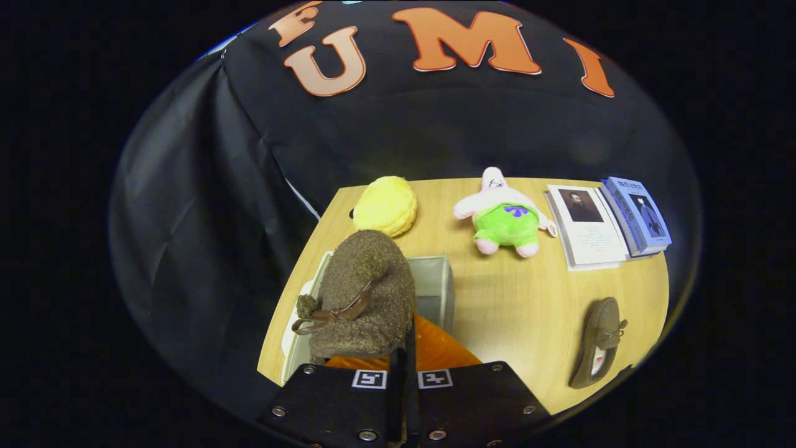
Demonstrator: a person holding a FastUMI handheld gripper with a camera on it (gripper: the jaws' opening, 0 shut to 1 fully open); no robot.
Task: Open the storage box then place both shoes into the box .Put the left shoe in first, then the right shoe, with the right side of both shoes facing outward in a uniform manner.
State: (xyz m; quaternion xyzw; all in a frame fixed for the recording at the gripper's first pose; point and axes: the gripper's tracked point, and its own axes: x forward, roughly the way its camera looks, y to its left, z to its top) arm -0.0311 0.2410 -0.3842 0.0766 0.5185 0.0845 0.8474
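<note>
Gripper (403, 367): fingers closed on fuzzy brown shoe (364, 292).
Storage box (435, 286): mostly hidden behind shoe.
Second shoe (597, 342): at 3 o'clock, apart.

Fuzzy olive-brown shoe (367, 298) with a brown leather bow, over the pale grey box (435, 286) with its orange panel. Beyond the box, a lemon-yellow plush (385, 205) and a pink star plush (502, 214) in lime-green shorts with purple patches. Pale wood-grain surface (516, 311). Right of the box, a second brown shoe (598, 342); white booklet (587, 227), blue book (637, 214).
</note>
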